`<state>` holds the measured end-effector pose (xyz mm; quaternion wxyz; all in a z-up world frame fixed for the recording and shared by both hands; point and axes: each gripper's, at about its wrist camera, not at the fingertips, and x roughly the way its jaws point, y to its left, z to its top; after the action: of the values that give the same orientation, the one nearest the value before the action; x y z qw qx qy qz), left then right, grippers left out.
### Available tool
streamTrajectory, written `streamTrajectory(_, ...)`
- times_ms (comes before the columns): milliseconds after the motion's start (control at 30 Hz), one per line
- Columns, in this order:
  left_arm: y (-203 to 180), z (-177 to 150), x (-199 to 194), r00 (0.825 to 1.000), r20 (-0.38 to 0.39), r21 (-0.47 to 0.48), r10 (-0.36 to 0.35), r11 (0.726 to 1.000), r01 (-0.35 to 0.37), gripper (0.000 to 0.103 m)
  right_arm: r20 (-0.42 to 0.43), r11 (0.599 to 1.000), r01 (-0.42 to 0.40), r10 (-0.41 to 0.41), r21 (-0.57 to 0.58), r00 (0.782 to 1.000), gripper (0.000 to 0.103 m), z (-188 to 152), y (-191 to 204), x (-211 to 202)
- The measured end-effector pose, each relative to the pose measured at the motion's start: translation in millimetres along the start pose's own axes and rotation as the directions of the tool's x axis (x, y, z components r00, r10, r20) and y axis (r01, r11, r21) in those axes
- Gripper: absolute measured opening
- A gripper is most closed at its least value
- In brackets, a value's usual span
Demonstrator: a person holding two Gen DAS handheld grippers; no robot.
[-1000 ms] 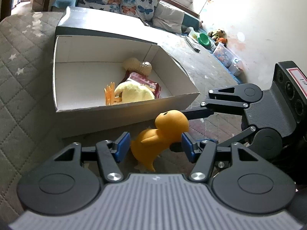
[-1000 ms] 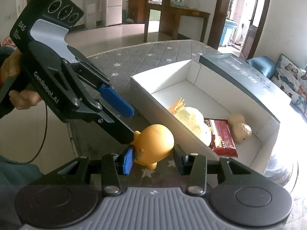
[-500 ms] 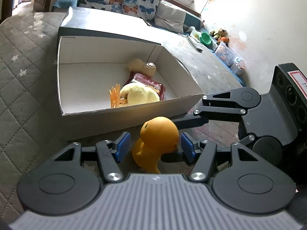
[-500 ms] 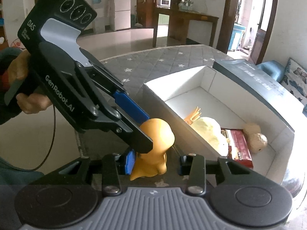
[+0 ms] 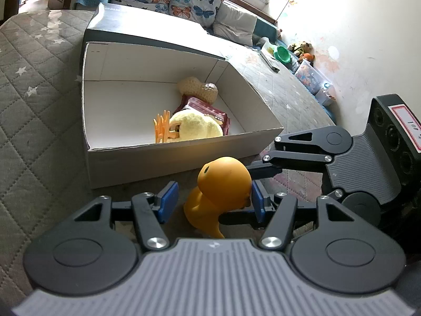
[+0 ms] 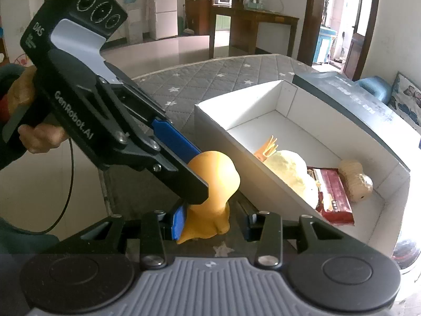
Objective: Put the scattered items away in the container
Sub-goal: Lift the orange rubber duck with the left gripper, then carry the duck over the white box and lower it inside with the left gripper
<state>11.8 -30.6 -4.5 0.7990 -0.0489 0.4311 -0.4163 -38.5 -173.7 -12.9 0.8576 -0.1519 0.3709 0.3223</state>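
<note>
An orange rubber duck (image 5: 223, 184) stands upright on the grey quilted mattress (image 5: 39, 100), just in front of the white cardboard box (image 5: 163, 163). My left gripper (image 5: 212, 201) is open around it: the right pad touches the duck's head and a gap shows at the left pad. My right gripper (image 6: 213, 222) is also open around the duck (image 6: 215, 176), its left pad against the body. The right gripper's fingers (image 5: 265, 171) reach in from the right. The left gripper's fingers (image 6: 184, 179) cross in front of the duck.
Inside the box (image 6: 223, 137) lie a yellow plush (image 5: 196, 129), an orange clip (image 5: 163, 127), a red packet (image 5: 208, 108) and a beige peanut-shaped toy (image 5: 197, 88). A dark lid (image 5: 147, 30) leans behind it. A hand (image 6: 39, 137) holds the left gripper.
The duck has gone from lying tipped over to standing upright between the fingers. Both grippers have shifted slightly around it, and their jaw widths look the same.
</note>
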Motion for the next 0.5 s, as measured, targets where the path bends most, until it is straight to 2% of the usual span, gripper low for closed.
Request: streamTrajectory(500,-3.9,-1.5,-7.0,1.000,0.005,-0.010,0.009,1.000,-0.009,0.060,-0.004,1.000,-0.020,0.020,0.023,1.000,0.040,-3.2,-0.9,12.9)
